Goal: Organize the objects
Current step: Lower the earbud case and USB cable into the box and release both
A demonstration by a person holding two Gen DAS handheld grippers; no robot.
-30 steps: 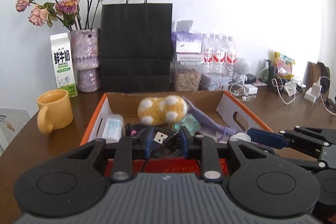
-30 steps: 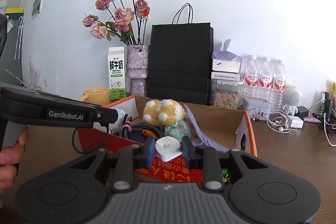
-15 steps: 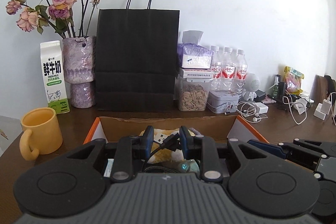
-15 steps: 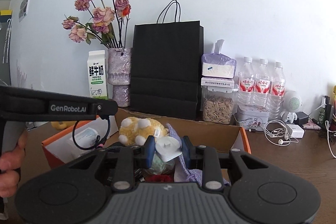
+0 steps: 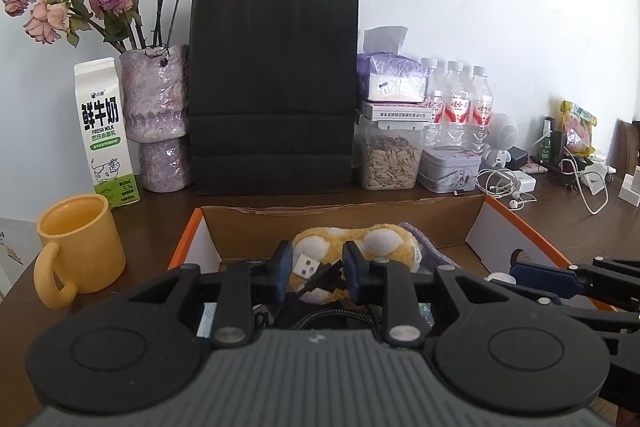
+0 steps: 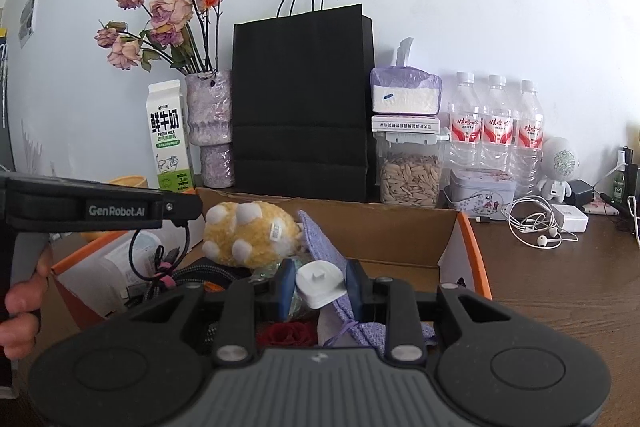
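On the dark wooden bench (image 5: 532, 223) stood, against the white wall, a tall matte black paper bag (image 5: 274, 89) with thin cord handles, flanked by a rough, mottled purple vase (image 5: 156, 115) of dried roses and a gabled white milk carton (image 5: 105, 131). In front of these lay an open corrugated cardboard box (image 6: 400, 231) with orange rims, holding a lumpy yellow plush toy (image 6: 250, 233) with white bumps, a purple knitted cloth (image 6: 326, 247) and a coil of braided cable. Left of the box sat a smooth, rounded yellow mug (image 5: 76, 247). The left gripper (image 5: 313, 269) hovered over the box with its blue-padded fingers parting around a black USB cable (image 5: 316, 273); the metal plug sat loosely in the gap, and neither pad visibly pressed on it. The right gripper (image 6: 320, 285) was also above the box, its fingers clamped on a small white plastic adapter (image 6: 320, 283) with a rounded body and a square stub on top. At the left edge of the right wrist view, a hand (image 6: 24, 303) gripped the left tool's handle.
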